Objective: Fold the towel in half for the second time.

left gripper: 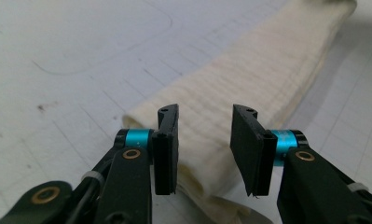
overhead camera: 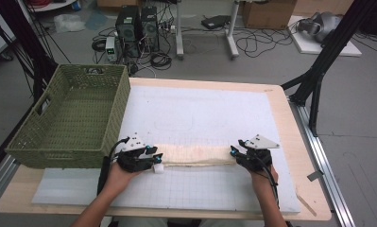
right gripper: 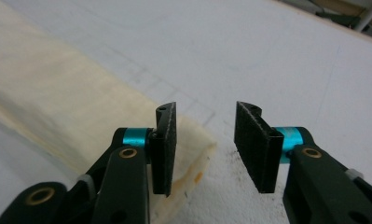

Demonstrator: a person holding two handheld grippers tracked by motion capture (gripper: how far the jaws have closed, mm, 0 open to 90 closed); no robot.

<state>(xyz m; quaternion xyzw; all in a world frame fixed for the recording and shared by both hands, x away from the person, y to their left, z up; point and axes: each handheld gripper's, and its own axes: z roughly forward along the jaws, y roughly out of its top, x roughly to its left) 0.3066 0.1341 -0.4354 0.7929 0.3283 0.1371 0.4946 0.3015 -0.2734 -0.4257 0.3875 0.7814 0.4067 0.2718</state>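
A long, folded cream cloth (overhead camera: 195,155) lies left to right across the near part of the white grid mat (overhead camera: 200,111). My left gripper (overhead camera: 157,158) is at the cloth's left end. In the left gripper view the cloth (left gripper: 263,70) runs away between the jaws of my left gripper (left gripper: 204,140), which stand apart and do not pinch it. My right gripper (overhead camera: 233,152) is at the cloth's right end. There the jaws of my right gripper (right gripper: 204,140) are apart, with the cloth's corner (right gripper: 193,140) beside the left jaw and bare mat in the gap.
A green woven basket (overhead camera: 58,153) stands on the table's left side, close to my left hand. The wooden table (overhead camera: 290,123) edges the mat on the right. Computers, cables and a black stand lie on the floor beyond.
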